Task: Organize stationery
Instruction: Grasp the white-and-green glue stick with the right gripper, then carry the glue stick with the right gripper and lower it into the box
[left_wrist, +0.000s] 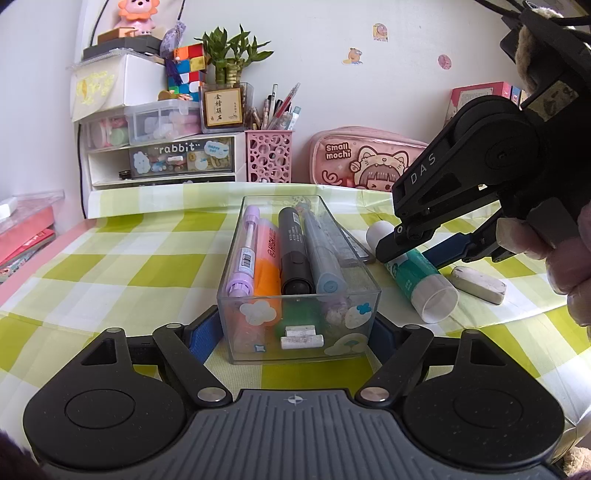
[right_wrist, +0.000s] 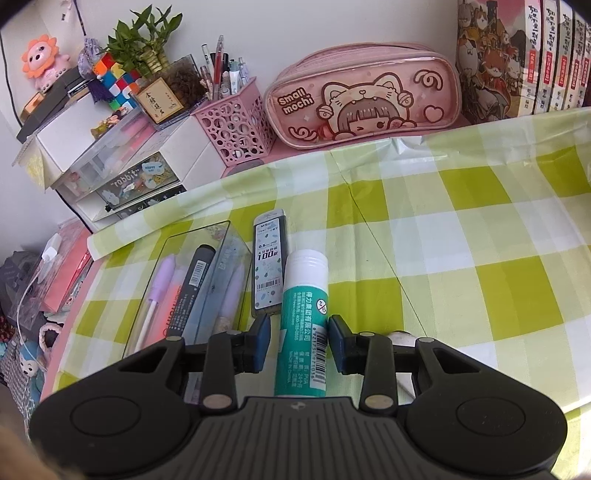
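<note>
1. Left gripper (left_wrist: 295, 328), nearest the lens, is seen closed on the clear box (left_wrist: 354, 343): a blue pad is pressed against each side wall at the box's near end.
2. Box is stood on the green/white check cloth (right_wrist: 480, 258), long axis pointing away from the left cam.
3. Four items are laid lengthwise in the box, side by side: purple pen (left_wrist: 243, 251), orange highlighter (left_wrist: 267, 266), black marker (left_wrist: 293, 254), grey-blue marker (left_wrist: 325, 258). Smaller bits are seen underneath through the front wall, incl. short white pieces; what they are can't be told.
4. Right gripper (right_wrist: 297, 332) is held by a hand (left_wrist: 565, 258) just right of the box, tilted down at the cloth. Jaws are parted, w/ the glue stick (right_wrist: 304, 295) between them. One pad is at or nearly at the tube; a clear gap is seen at the other, so no clamp is made.
5. Glue stick (green label, white cap) is lying on the cloth, just right of the box and roughly parallel to it.
6. Lead refill case (right_wrist: 267, 266) is laid flat between box and glue stick, close beside both.
7. White eraser (left_wrist: 478, 284) is lying on the cloth beyond the glue stick, on the side away from the box.
8. At the back, along the wall: pink pen holder (right_wrist: 236, 125), pink pencil case (right_wrist: 365, 99), row of books (right_wrist: 517, 55).
</note>
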